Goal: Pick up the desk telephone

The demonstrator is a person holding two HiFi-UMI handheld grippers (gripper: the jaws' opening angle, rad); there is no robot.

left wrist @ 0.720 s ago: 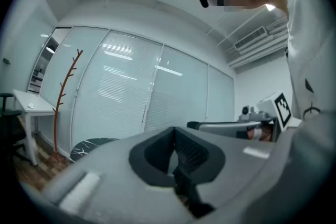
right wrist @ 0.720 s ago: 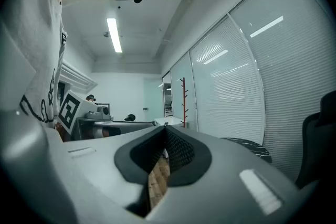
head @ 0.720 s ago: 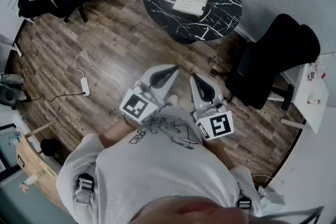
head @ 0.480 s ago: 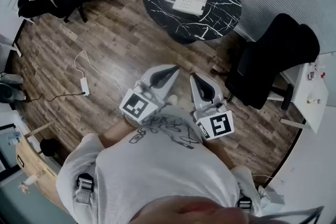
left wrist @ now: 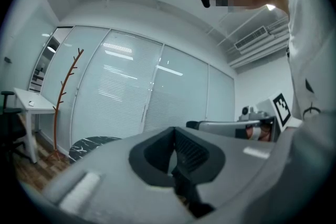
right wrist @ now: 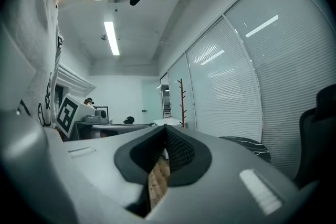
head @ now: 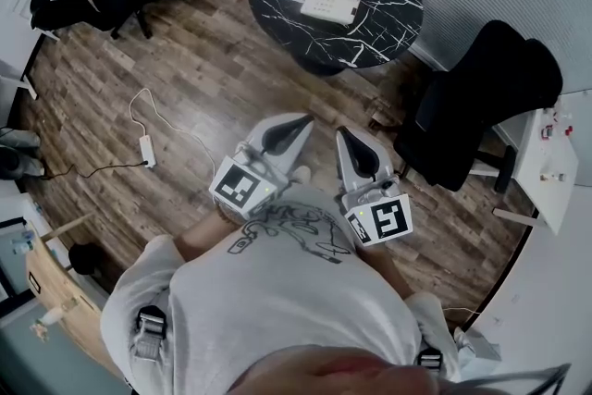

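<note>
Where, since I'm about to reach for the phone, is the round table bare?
The round table is bare all round the telephone, widest along its near edge and left side. The wood floor leading up to it is open; the black chair crowds the right approach.

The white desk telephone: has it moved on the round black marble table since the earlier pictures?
No. The white desk telephone keeps its place near the middle of the round black marble table; both drift together slightly in the picture.
</note>
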